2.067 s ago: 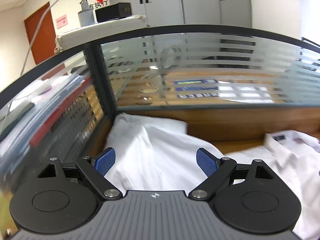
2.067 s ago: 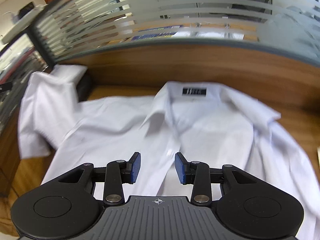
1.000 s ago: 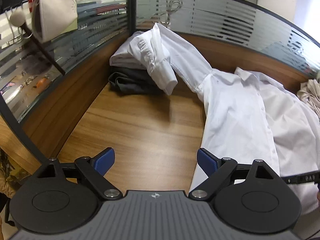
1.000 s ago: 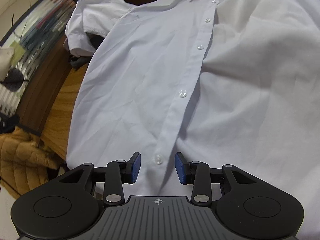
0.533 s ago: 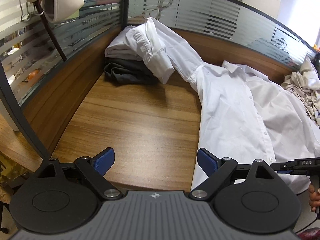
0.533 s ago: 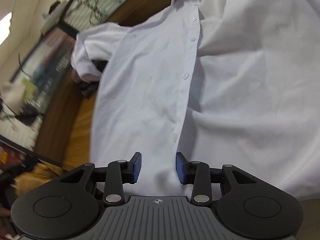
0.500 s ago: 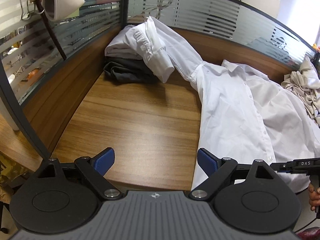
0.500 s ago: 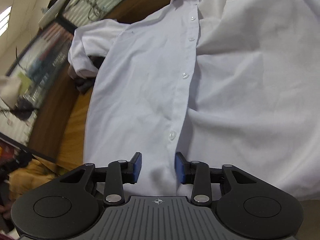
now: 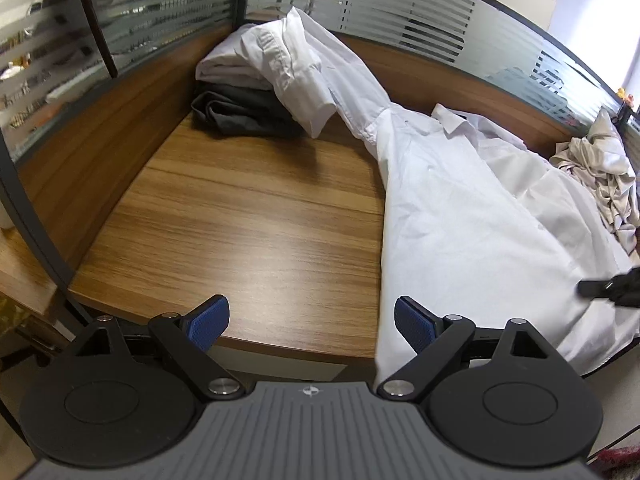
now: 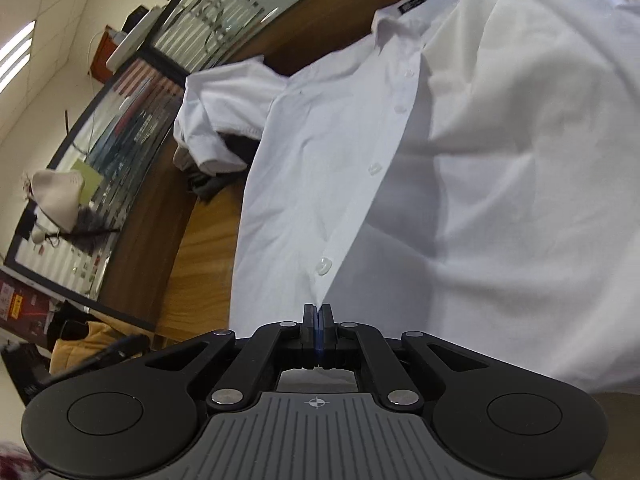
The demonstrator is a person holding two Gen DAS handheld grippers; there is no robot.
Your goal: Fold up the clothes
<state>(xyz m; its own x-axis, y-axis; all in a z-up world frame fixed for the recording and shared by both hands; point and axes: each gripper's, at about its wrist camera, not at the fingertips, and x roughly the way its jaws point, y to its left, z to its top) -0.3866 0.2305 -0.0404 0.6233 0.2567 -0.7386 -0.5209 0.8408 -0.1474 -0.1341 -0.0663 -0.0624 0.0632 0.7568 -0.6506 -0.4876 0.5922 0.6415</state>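
Note:
A white button-up shirt point(image 9: 460, 216) lies face up on the wooden desk point(image 9: 240, 220), collar at the far side and hem hanging over the front edge. One sleeve trails up onto a clothes stack. My right gripper point(image 10: 317, 314) is shut on the shirt point(image 10: 500, 160) at the bottom of the button placket, and the fabric rises to its pads. Its dark tip point(image 9: 608, 288) shows at the shirt's right hem in the left wrist view. My left gripper point(image 9: 312, 318) hangs open over the desk's front edge, just left of the hem, holding nothing.
A stack of folded clothes point(image 9: 248, 92), white on dark grey, sits in the far left corner. A crumpled beige garment point(image 9: 600, 168) lies at the far right. Wood and striped glass partitions point(image 9: 400, 12) wall the desk at the back and left.
The right gripper's jaws have closed on the shirt's hem at the placket and drawn it upward. The left gripper has come down closer to the desk's front edge.

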